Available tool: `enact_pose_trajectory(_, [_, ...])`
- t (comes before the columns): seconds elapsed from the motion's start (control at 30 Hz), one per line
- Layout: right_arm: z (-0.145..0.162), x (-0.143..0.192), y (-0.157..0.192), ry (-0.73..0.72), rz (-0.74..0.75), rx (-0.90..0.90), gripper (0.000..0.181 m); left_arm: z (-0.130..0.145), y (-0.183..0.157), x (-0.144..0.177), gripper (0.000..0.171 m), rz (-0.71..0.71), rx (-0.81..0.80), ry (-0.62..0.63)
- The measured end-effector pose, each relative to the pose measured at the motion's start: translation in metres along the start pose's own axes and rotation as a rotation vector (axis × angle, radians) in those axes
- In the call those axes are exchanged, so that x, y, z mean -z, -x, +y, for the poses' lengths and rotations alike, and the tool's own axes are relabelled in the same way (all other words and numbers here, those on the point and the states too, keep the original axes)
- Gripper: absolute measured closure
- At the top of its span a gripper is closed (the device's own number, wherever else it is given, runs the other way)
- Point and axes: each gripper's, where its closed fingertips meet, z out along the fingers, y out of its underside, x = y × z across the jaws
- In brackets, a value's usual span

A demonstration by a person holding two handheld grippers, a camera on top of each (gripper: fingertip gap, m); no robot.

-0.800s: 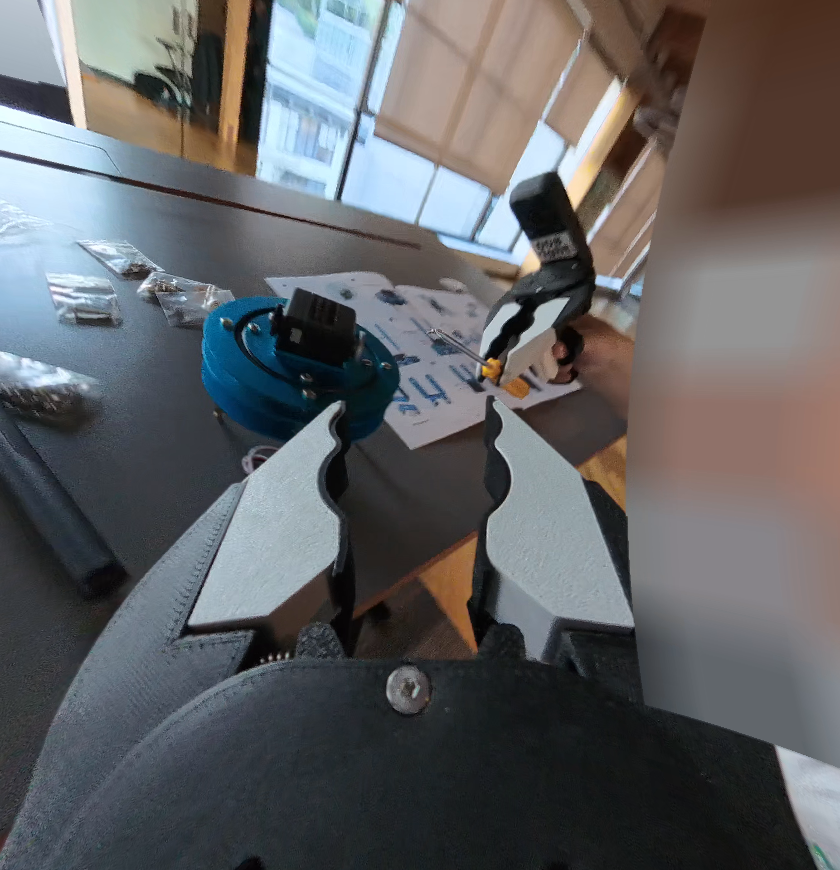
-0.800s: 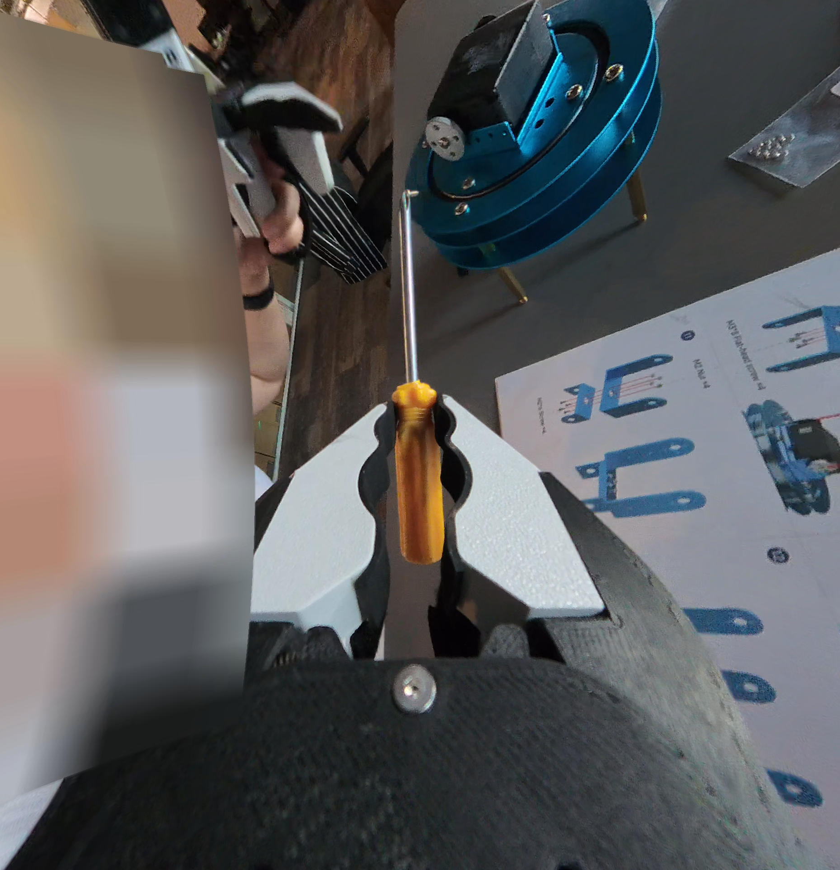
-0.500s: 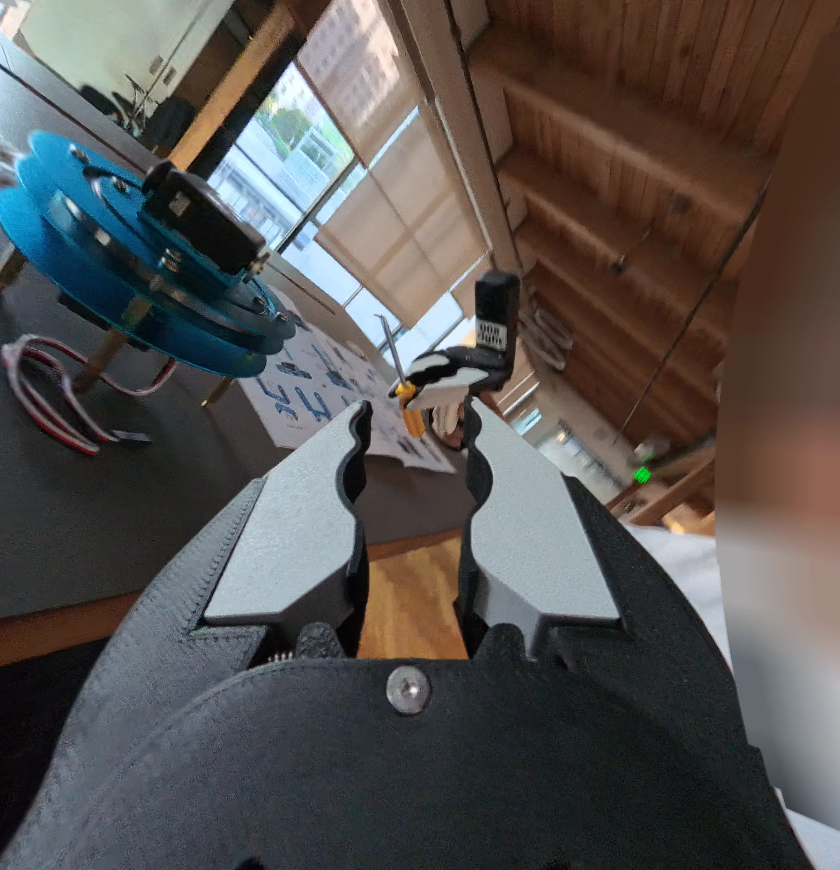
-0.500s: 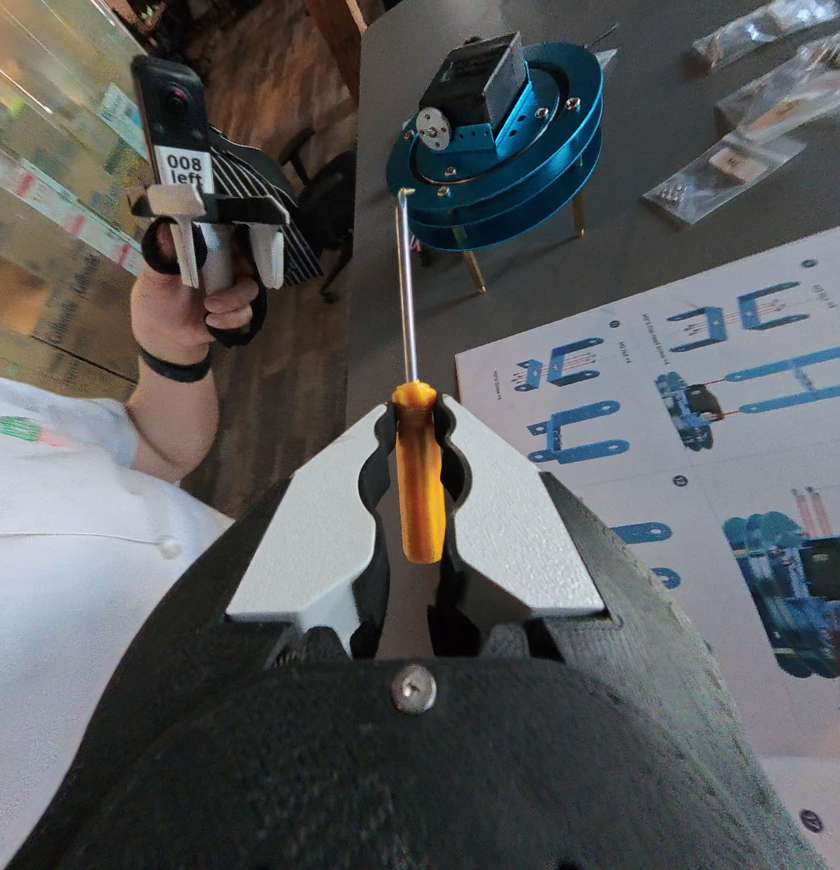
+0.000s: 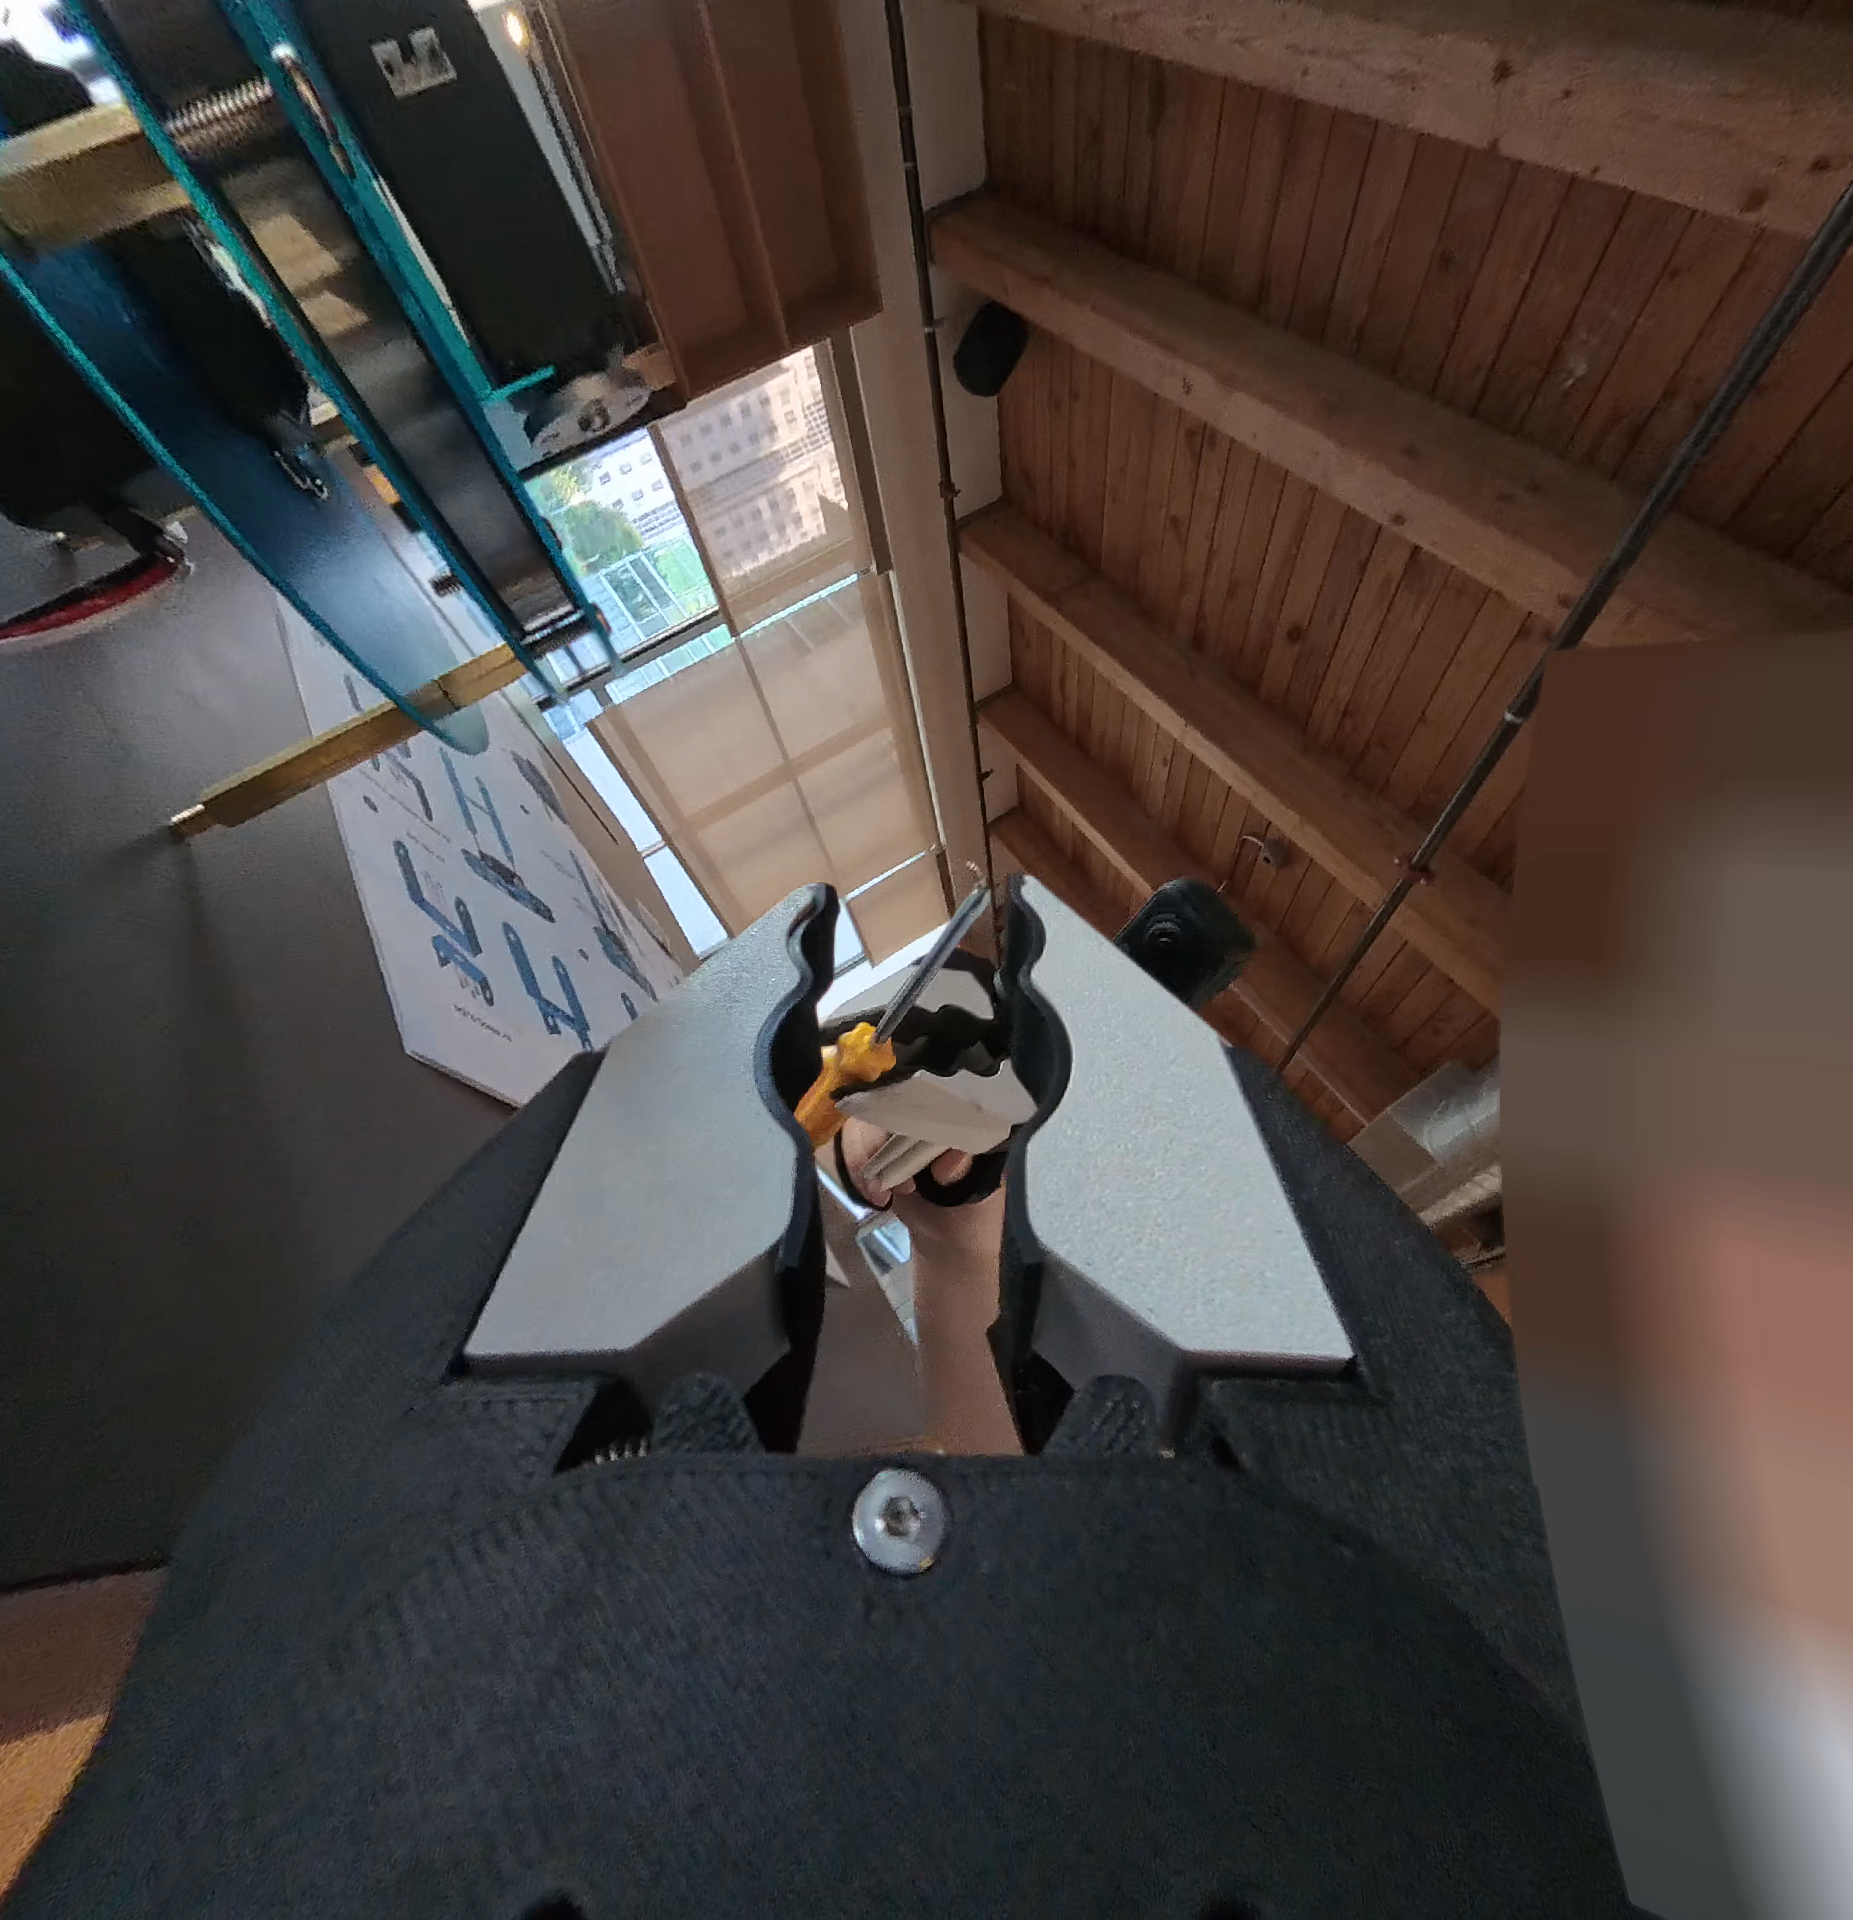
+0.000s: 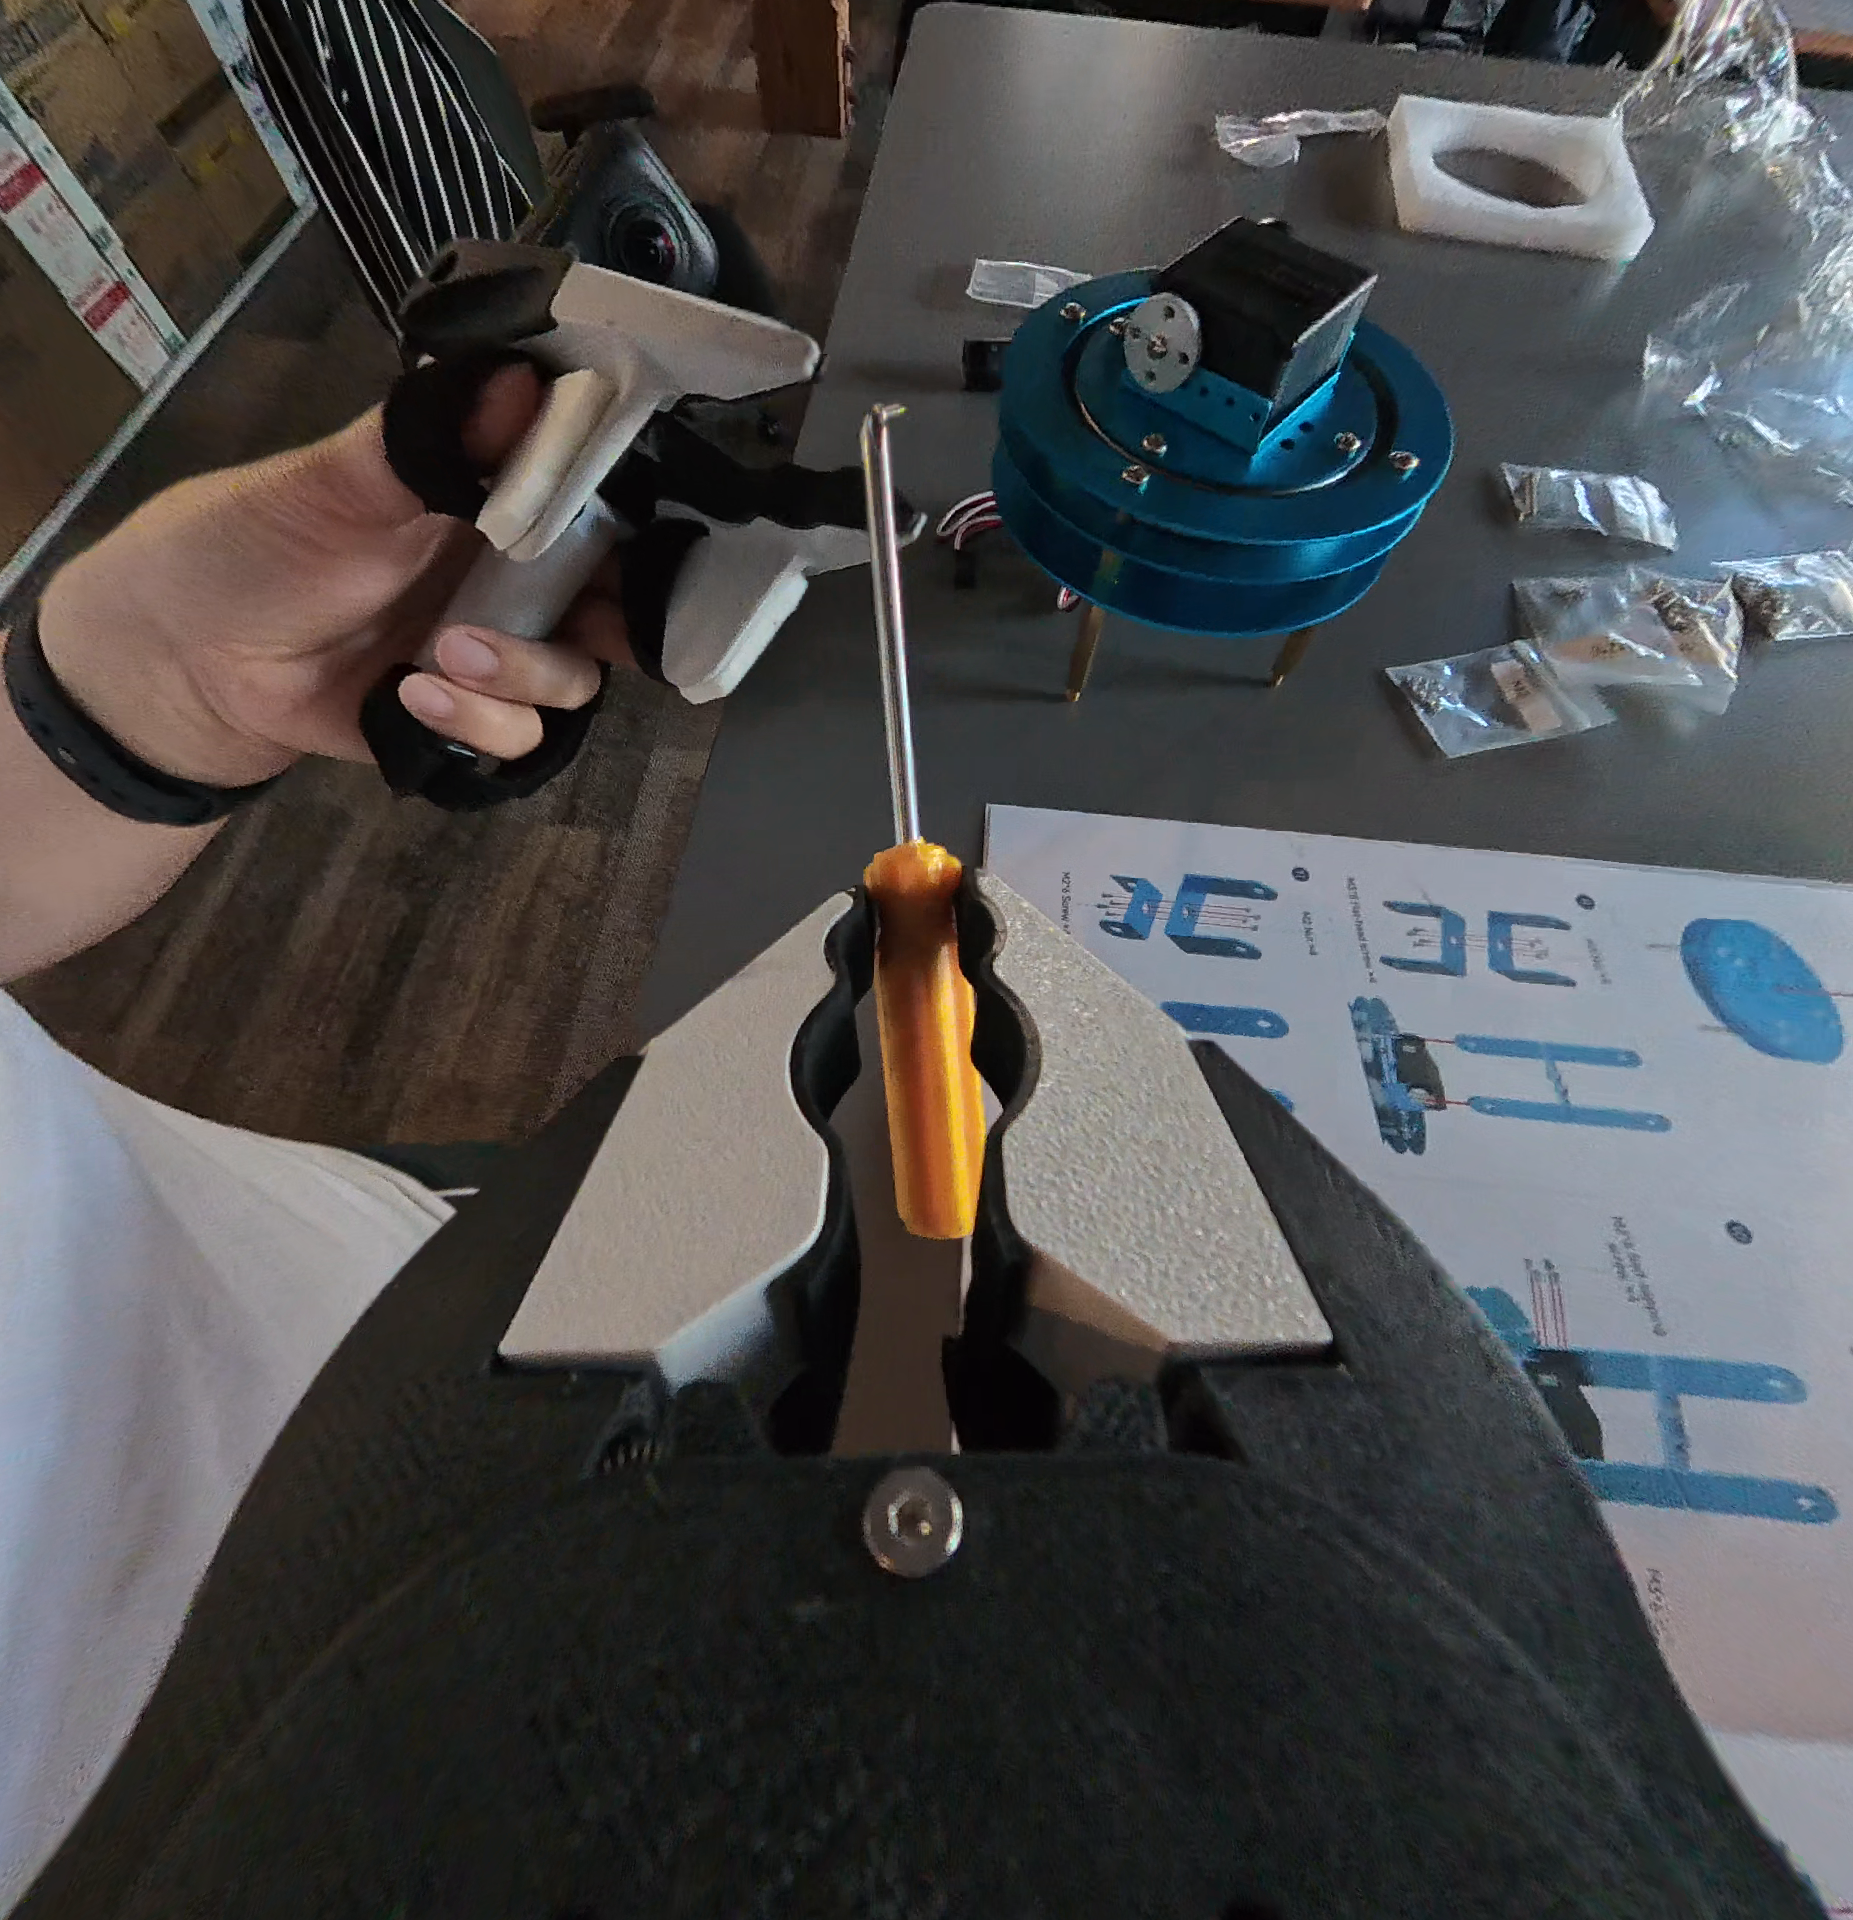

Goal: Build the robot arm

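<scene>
Two handheld grippers, seen from their own wrist cameras, are raised near the edge of a dark grey table (image 6: pixel 1161 748). The right gripper (image 6: pixel 917 904) has its two grey fingers closed on the orange handle of a small screwdriver (image 6: pixel 927 1060), which points away toward 12 o'clock; its thin metal shaft ends in a small bent tip in mid-air, touching nothing. At about 10 o'clock from that tip, a bare hand (image 6: pixel 278 613) with a black wristband holds the left gripper (image 6: pixel 797 457), tilted and just beside the shaft. In the left wrist view the left gripper (image 5: pixel 917 904) has its fingers parted with a clear gap and nothing between them; through the gap the right gripper and screwdriver (image 5: pixel 849 1070) show farther off. On the table at about 1 o'clock from the screwdriver tip stands a blue round base (image 6: pixel 1213 499) on brass legs, with a black servo block (image 6: pixel 1275 301) on top. A printed instruction sheet (image 6: pixel 1524 1091) lies at 3 o'clock, small clear parts bags (image 6: pixel 1566 665) at 2 o'clock, and a white foam block (image 6: pixel 1514 177) farther back.
</scene>
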Motion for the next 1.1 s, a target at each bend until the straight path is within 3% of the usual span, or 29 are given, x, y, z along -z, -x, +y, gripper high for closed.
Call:
enact_pose_trajectory(0.13, [0.000, -0.008, 0.005, -0.005, -0.038, -0.020, 0.167, -0.010, -0.003, 0.002, 0.144, 0.069, 0.026, -0.055])
enact_pose_trajectory(0.47, [0.004, -0.028, 0.005, 0.024, -0.055, -0.033, 0.167, -0.015, 0.009, 0.000, 0.147, 0.116, 0.097, 0.012])
enact_pose_trajectory(0.73, [0.004, -0.029, 0.001, -0.005, -0.076, -0.076, 0.167, -0.016, 0.021, 0.000, 0.143, 0.032, 0.059, 0.032])
enact_pose_trajectory(1.1, [0.007, -0.029, -0.001, -0.004, -0.088, -0.101, 0.167, -0.010, 0.013, -0.002, 0.161, 0.087, 0.074, 0.062])
